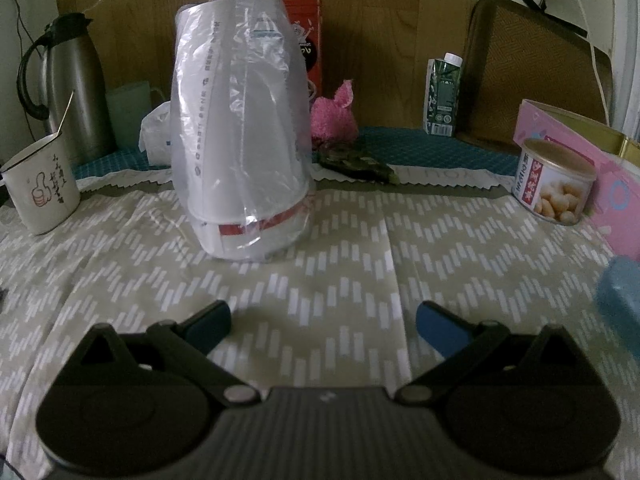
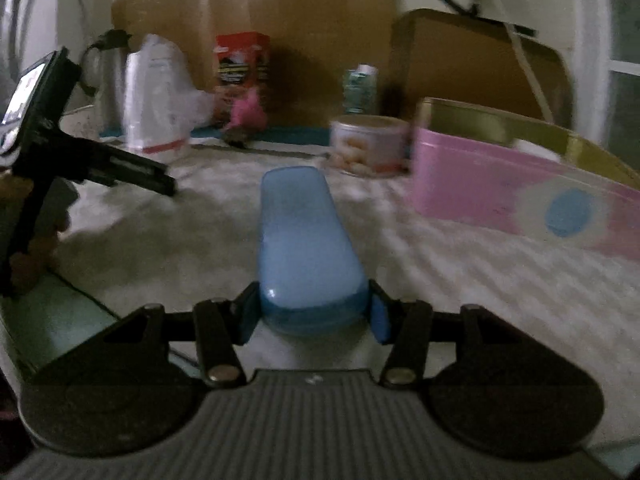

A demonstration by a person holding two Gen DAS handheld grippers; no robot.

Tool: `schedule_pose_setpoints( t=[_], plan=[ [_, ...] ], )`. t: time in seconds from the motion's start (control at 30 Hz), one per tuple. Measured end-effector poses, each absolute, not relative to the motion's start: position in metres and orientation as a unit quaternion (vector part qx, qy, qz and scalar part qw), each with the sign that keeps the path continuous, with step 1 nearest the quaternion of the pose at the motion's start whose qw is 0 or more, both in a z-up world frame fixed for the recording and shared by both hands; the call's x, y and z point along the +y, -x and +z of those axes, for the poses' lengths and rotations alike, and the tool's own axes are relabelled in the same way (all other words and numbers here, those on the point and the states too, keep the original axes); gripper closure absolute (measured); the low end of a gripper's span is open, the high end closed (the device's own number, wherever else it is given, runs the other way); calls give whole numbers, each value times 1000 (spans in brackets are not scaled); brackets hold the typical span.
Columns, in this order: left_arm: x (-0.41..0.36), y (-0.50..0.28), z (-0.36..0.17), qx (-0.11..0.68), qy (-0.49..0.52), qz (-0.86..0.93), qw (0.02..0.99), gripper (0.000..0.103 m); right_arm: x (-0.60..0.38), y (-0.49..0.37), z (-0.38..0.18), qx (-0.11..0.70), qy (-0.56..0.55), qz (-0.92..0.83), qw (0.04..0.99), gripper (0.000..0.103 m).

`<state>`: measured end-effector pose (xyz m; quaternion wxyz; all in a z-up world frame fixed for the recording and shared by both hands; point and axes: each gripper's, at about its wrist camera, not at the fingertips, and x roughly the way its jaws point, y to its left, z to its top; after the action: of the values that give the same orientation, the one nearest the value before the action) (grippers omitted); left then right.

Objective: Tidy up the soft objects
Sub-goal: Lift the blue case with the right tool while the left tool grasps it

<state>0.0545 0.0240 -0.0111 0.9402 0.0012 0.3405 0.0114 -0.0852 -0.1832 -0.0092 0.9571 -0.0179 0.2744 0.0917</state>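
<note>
My right gripper is shut on a long light-blue case and holds it just above the patterned tablecloth. The case's end shows at the right edge of the left wrist view. My left gripper is open and empty, low over the cloth, in front of a stack of paper cups in a clear plastic bag. A pink fluffy soft toy sits at the back behind the cups, also visible in the right wrist view. A pink open box stands at the right.
A steel thermos and a white mug stand at the left. A tin with a food picture, a green carton, a red box and a dark wrapper are at the back. The left gripper shows in the right wrist view.
</note>
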Motion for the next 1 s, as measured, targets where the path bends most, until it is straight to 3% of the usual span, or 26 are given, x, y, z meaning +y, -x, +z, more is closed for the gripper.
schedule_pose_setpoints(
  t=[0.13, 0.37, 0.5, 0.67, 0.83, 1.0],
  plan=[
    [25, -55, -11, 341, 1, 8, 940, 0, -216, 97, -12, 271, 3, 8, 963, 35],
    [11, -46, 4, 331, 99, -89, 934, 1, -264, 111, -14, 264, -67, -44, 961, 35],
    [-33, -46, 13, 345, 83, -176, 918, 0, -263, 111, -14, 256, -71, -27, 964, 35],
    [-69, -36, 15, 368, 75, -238, 896, 0, -257, 101, -14, 253, -40, 4, 967, 32],
    [-83, -30, 6, 398, 73, -262, 876, 0, -258, 87, -6, 245, 11, 59, 968, 12],
    [-99, -37, -2, 398, 59, -279, 872, 3, -256, 56, -14, 290, 64, 132, 946, 11]
  ],
)
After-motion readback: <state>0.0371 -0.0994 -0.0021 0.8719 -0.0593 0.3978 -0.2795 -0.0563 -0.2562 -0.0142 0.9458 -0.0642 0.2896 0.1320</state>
